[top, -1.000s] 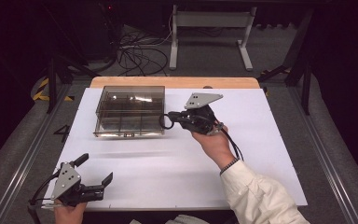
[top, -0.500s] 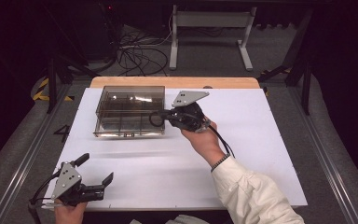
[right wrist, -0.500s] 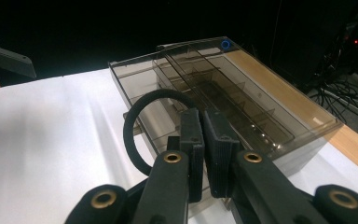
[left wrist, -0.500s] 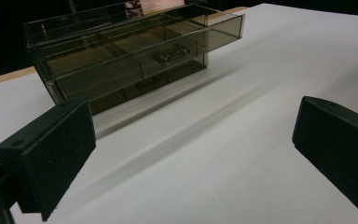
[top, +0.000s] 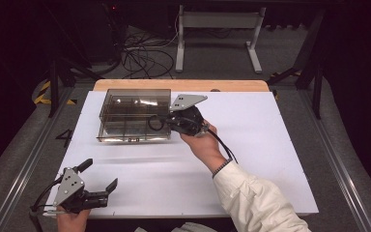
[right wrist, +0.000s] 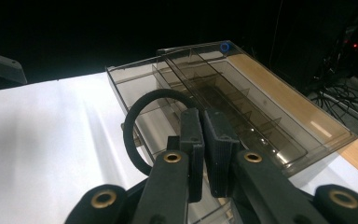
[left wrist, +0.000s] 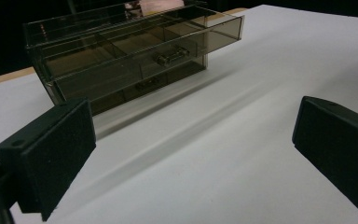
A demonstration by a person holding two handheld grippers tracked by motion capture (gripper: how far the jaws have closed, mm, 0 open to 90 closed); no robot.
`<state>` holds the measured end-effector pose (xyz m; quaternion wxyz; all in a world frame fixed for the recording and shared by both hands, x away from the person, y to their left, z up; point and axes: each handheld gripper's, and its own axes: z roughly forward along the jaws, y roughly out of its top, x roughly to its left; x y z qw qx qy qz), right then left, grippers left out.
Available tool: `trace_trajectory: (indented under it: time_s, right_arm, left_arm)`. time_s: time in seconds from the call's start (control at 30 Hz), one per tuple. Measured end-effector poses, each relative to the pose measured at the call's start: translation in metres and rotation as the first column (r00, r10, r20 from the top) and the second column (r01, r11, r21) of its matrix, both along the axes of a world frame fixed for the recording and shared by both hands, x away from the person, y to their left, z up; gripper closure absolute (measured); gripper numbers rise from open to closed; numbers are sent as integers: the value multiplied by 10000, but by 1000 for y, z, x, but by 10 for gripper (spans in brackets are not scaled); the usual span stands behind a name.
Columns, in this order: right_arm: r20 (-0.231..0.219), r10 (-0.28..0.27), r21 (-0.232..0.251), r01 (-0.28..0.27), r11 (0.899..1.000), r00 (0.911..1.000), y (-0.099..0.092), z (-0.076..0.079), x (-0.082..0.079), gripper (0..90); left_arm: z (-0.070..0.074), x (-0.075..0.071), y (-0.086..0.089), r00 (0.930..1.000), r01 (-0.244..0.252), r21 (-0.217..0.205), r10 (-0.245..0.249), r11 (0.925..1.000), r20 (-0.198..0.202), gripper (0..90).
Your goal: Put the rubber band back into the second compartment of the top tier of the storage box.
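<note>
1. At the desk's (top: pixel 270 159) near left corner, the left hand-held gripper (top: pixel 98 182) rests low with its two black, foam-faced jaws spread wide and nothing between them, apparently parked clear of the work.
2. Toward the far edge, left of centre, stands a smoke-tinted clear plastic drawer organizer (top: pixel 133 113), boxy and hard-edged, with one shallow drawer (right wrist: pixel 135 88) pulled partly out, its thin dividers visible through the walls.
3. Just right of it, the right hand-held gripper (top: pixel 166 123) has its jaws pressed together on a thin black ring (right wrist: pixel 142 128), probably a hair tie, held just above the open drawer, seemingly so it can be dropped inside.
4. The desk's matte white top is smooth, with a wooden strip along its far edge.
</note>
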<state>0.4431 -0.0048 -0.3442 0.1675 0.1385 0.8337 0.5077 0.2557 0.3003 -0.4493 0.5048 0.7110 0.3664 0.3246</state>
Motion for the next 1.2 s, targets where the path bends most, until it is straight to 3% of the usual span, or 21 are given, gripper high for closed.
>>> trace_trajectory:
  time_s: [0.67,1.2]
  right_arm:
    - [104,-6,198,4,9998,9999,11,-10,5,868]
    - [-71,30,187,-28,9998,10000,33,-33,16,866]
  left_arm:
    - [0,1,0,10000,46,31,-46,10000,-4,3]
    - [-1,1,0,10000,83,47,-83,10000,-27,3]
